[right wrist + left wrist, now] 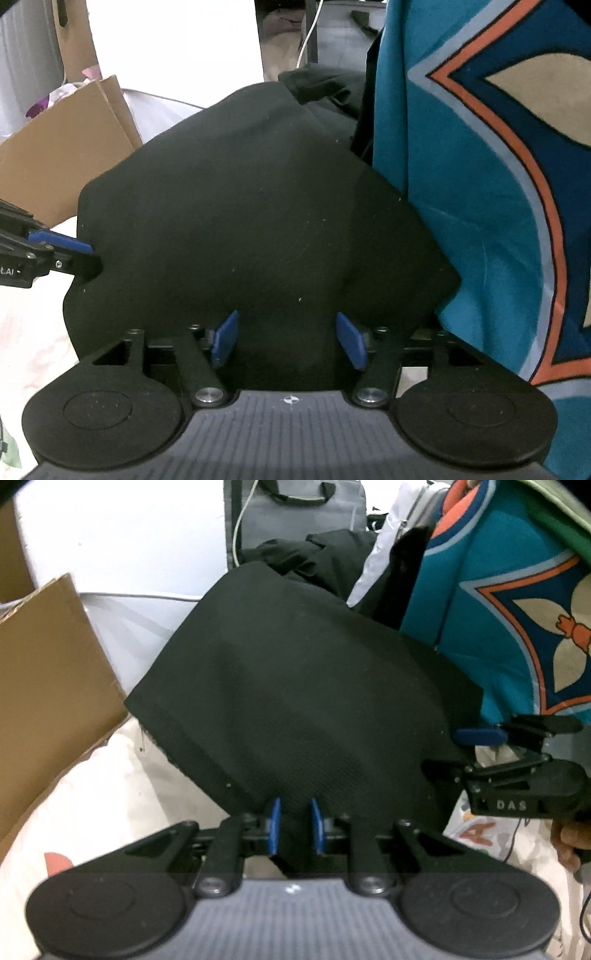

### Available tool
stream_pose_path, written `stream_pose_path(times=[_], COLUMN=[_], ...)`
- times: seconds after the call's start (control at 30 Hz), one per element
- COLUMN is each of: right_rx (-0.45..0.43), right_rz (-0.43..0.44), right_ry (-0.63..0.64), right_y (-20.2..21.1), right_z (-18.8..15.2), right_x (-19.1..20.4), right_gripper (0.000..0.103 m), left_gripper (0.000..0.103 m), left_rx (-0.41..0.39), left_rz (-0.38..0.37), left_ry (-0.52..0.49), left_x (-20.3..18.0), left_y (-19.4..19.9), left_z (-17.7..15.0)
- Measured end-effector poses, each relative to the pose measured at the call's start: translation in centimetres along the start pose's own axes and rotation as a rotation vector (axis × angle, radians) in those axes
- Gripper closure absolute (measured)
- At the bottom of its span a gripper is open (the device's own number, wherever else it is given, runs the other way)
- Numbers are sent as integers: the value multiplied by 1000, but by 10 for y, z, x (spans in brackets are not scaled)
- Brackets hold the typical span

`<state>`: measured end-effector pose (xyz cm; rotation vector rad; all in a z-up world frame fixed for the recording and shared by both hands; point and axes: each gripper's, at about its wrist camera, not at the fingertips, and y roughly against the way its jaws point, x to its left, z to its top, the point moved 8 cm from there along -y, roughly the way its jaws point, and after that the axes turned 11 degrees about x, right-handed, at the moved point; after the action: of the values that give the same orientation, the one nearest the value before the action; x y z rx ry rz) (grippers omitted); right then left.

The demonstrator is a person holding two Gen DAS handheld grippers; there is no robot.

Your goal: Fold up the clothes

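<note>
Left wrist view: left gripper [295, 825] pinches the black garment [295, 686]; right gripper [288, 339], jaws spread, should release squarely beside the teal cloth [461, 184].

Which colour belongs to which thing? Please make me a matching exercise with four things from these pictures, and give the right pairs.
Things:
1. garment in the middle
2. box flap at the left
3. patterned cloth at the right
4. cable at the back

Colours:
a. white
b. mainly teal
c. black
d. brown

Pairs: 1-c, 2-d, 3-b, 4-a.
</note>
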<state>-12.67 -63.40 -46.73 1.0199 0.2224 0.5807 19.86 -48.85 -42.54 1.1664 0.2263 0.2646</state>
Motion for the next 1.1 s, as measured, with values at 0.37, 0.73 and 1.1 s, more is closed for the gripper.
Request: stream_pose_path(times=[0.37, 0.73, 1.1], right_rx=[64, 140, 201], right_rz=[81, 122, 171], right_ry=[16, 11, 57], right_y=[0, 49, 151], right_z=[5, 31, 55], right_x=[3, 17, 33], right_gripper=[22, 15, 12], left_gripper=[34, 22, 14], left_rx=[101, 172, 208], left_rz=[17, 77, 164], left_ry=[81, 213, 304], left_x=[4, 26, 50], left_y=[20, 101, 239], left_z=[-8, -8, -27])
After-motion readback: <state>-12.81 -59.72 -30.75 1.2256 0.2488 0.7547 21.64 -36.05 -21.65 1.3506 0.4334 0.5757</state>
